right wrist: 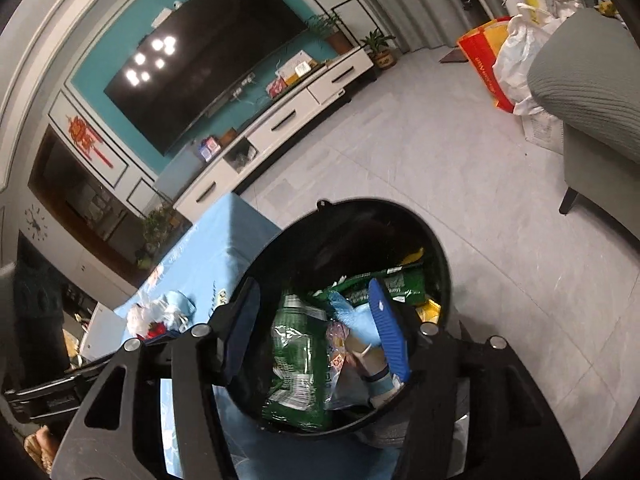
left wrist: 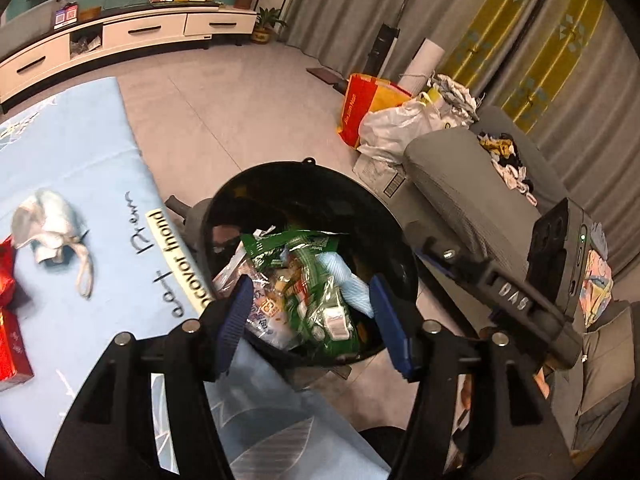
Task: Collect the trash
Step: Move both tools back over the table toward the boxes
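Note:
A black round trash bin [left wrist: 308, 168] stands on the floor beside the table; it also shows in the right wrist view [right wrist: 352, 208]. It holds green snack wrappers [left wrist: 316, 264], clear packets and a light blue cloth [right wrist: 352, 312]. My left gripper [left wrist: 312, 312] is open and empty above the bin's near rim. My right gripper [right wrist: 316, 332] is open and empty above the bin too; its body [left wrist: 516, 292] shows at the right in the left wrist view. A crumpled white tissue [left wrist: 44, 224] lies on the blue tablecloth [left wrist: 80, 152].
A red box [left wrist: 10, 320] sits at the table's left edge. White wrappers [right wrist: 160, 314] lie on the table. A grey sofa [left wrist: 472, 184] stands right of the bin, with bags [left wrist: 384, 120] behind it. A TV cabinet [right wrist: 280, 120] lines the far wall.

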The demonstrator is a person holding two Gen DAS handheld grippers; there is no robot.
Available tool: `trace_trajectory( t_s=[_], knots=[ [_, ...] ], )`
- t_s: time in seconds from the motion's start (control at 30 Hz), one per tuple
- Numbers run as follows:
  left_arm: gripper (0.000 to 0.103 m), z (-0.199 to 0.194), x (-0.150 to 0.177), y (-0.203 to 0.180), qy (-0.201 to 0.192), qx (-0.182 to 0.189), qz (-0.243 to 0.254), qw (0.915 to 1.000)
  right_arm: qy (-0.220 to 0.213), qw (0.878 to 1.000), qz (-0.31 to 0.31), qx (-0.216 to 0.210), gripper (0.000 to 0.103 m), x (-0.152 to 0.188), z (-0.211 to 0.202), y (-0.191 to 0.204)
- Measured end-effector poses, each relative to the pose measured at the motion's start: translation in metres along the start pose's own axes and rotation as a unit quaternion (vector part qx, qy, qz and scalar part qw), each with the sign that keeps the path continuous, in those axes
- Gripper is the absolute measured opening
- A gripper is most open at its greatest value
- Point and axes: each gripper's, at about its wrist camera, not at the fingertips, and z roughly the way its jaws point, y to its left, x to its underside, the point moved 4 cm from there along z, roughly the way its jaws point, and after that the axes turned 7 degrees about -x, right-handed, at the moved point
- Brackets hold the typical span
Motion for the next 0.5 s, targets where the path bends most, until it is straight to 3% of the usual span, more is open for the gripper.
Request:
trace_trajectory(
  t_s=[0.17,0.5],
  knots=[
    [0.073,-0.034,0.023,0.022,-0.019,-0.011,-0.016,0.9996,-0.003,1.0,0.004,0.006,0.06,0.003,-0.022,-0.003],
    [0.078,-0.111,0.083,0.09,-0.05,-0.065,-0.095,0.9921,0.013,1.0,0.002,0.027,0.06,0.018,-0.043,0.008]
  ],
)
